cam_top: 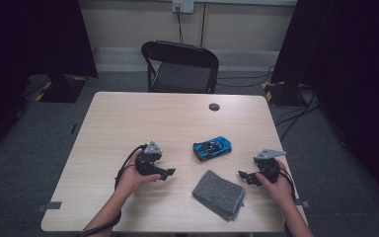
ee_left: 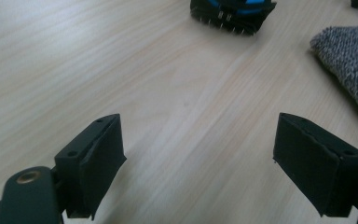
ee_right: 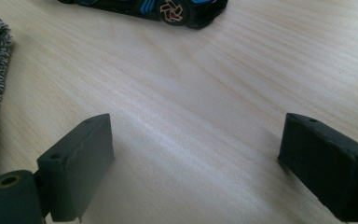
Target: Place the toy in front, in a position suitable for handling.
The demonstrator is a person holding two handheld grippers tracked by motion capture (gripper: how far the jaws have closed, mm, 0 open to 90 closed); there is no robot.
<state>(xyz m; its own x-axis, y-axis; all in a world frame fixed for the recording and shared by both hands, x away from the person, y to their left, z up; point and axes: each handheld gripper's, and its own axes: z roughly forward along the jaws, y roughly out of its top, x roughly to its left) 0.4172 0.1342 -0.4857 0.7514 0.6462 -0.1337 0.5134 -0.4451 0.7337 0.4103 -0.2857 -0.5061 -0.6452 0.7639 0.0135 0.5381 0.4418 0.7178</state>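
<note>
Blue toy car (cam_top: pixel 212 147) sat on the pale table (cam_top: pixel 128 123) just right of the frame's centre, with a folded grey cloth (cam_top: pixel 219 194) below it, apart from it. Left gripper (cam_top: pixel 168 173) stood lower left of the car, right gripper (cam_top: pixel 243 176) lower right, each with jaws spread wide and holding nothing, both resting near the cloth.

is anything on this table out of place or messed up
Nothing stands out. The toy car sits on its wheels, the folded grey cloth lies flat near the front edge, and both grippers, left and right, rest open and empty.
</note>
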